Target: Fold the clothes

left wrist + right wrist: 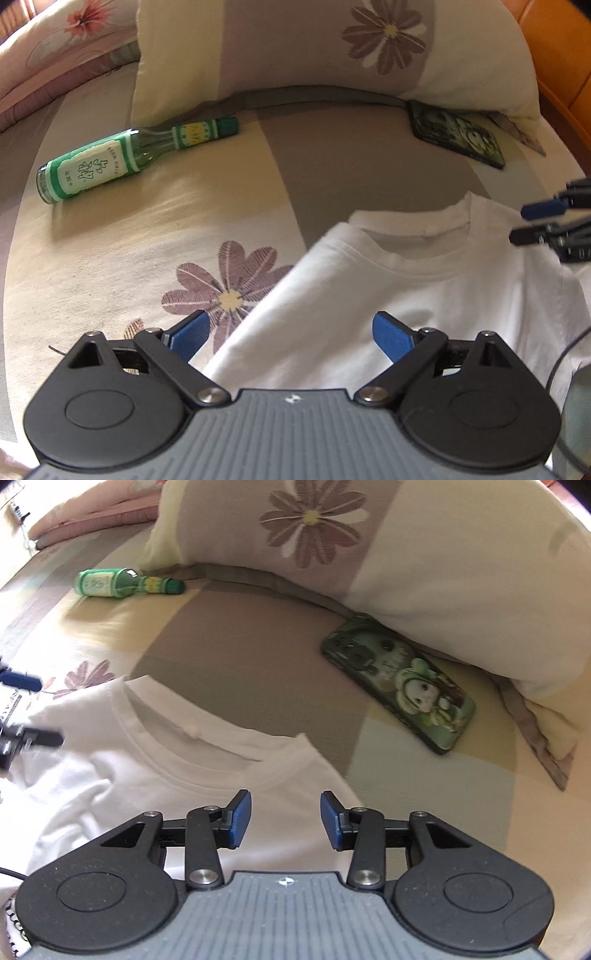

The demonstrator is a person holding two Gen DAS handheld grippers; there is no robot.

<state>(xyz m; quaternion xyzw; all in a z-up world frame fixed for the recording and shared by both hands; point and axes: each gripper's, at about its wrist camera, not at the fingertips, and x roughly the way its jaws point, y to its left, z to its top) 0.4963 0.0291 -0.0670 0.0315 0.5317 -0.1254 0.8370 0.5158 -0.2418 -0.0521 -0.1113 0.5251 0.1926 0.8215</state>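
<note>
A white T-shirt (406,288) (147,775) lies on the flowered bed sheet (110,258), its round collar toward the pillow. In the left wrist view its left edge looks doubled over along a slanted line. My left gripper (290,332) hovers over that edge, jaws wide open, nothing pinched. My right gripper (286,819) hangs just below the collar at the shirt's right shoulder, open, with only cloth beneath the pads. Each wrist view catches the other gripper at its edge: the right gripper (535,221) and the left gripper (33,709).
A green glass bottle (122,162) (110,581) lies on its side on the sheet. A phone in a green cartoon case (458,138) (399,679) rests by the big flowered pillow (332,48) (406,554). A pink quilt (55,55) sits far left, a wooden headboard (554,55) right.
</note>
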